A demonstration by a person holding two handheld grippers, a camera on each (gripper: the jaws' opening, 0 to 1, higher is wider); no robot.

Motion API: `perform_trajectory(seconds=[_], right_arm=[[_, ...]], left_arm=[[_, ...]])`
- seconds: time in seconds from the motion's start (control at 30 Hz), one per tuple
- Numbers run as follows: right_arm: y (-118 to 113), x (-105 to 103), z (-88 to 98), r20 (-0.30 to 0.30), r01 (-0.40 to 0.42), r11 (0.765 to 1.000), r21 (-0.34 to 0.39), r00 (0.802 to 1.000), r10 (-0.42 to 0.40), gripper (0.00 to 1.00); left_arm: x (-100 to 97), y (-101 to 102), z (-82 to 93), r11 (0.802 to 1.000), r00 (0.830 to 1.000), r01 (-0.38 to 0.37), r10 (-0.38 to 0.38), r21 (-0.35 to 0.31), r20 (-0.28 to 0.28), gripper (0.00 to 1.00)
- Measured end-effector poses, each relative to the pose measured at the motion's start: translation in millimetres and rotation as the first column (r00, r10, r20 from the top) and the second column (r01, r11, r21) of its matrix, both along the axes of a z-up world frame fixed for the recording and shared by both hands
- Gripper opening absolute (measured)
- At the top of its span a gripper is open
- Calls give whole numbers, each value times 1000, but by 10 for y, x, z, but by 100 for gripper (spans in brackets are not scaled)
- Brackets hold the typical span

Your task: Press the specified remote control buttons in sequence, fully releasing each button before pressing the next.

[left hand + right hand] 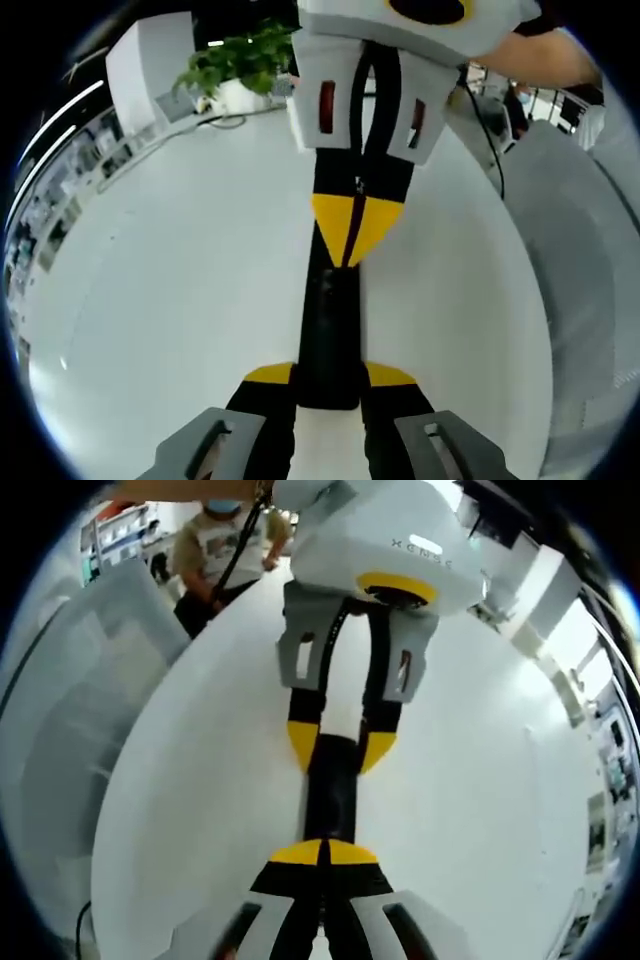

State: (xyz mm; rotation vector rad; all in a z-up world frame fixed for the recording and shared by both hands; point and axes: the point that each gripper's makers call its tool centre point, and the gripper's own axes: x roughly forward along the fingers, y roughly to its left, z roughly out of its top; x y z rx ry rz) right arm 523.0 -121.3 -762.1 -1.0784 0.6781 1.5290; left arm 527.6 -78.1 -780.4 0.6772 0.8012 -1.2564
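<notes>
A slim black remote control point(328, 330) lies lengthwise between my left gripper's point(330, 376) yellow-tipped jaws, which are shut on its near end above the white table point(180, 300). My right gripper point(350, 228) comes in from the top of the left gripper view, jaws shut together, with its yellow tips resting on the remote's upper face. In the right gripper view, my right gripper point(325, 852) is shut, its joined tips on the remote point(330, 785). Beyond it, the left gripper point(340, 746) clamps the far end. The buttons are hidden under the tips.
A potted green plant point(240, 58) stands at the table's far edge. A black cable point(492, 140) trails across the table. Translucent grey bins point(70, 690) line one side of the table. A person point(215, 540) stands beyond the table.
</notes>
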Motion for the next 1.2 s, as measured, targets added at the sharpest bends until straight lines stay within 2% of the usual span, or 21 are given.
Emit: perform_trajectory(seconds=[0.67,1.2], right_arm=[[23,-21,-97,-2,-20,1000,-16,1000,20,0],[18,-19,-101,4,-33,999,-22,999,33,0]], left_arm=[[-4,-7,5,1000,1000,0,0,-10,0,24],[-3,-9,5,1000,1000,2,-2,-4,-5,24]])
